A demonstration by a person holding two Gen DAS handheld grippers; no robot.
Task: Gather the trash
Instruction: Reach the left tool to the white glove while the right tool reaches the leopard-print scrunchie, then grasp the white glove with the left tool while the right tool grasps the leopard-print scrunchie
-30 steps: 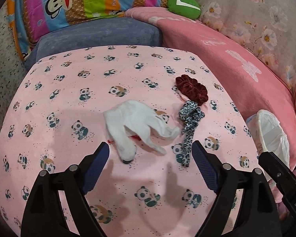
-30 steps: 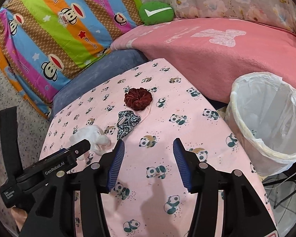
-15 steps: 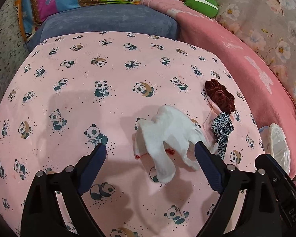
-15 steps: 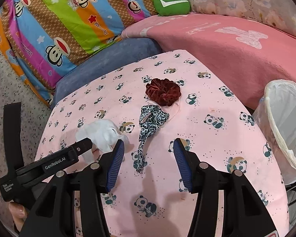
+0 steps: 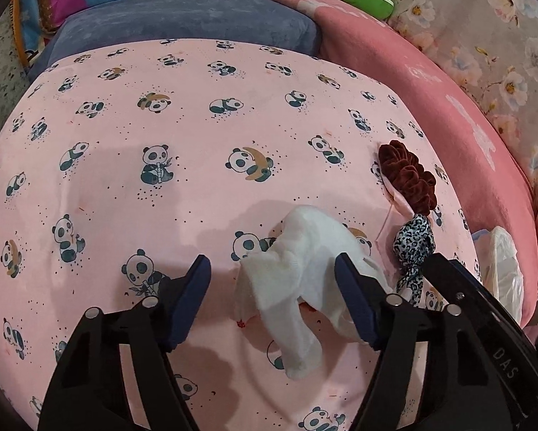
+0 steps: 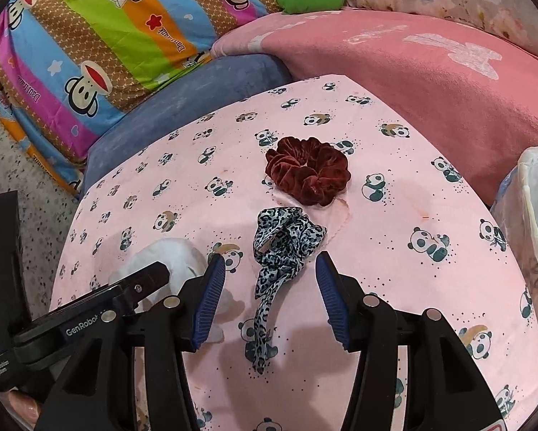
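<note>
- A crumpled white tissue (image 5: 304, 280) is seen lying on the pink panda-print cloth (image 5: 161, 215), with small red marks on the cloth beneath its near edge.
- The tissue is framed by the left gripper (image 5: 272, 294), whose blue-padded jaws are spread wide on either side of it; whether the right pad touches the tissue cannot be told.
- A leopard-print hair tie (image 6: 279, 251) is stretched out just beside the tissue, between the parted jaws of the right gripper (image 6: 269, 291), which is released and holds nothing.
- A dark red velvet scrunchie (image 6: 308, 170) is placed just beyond the leopard-print tie.
- A bin lined with a white bag (image 6: 534, 237) is seen at the cloth's right edge.
</note>
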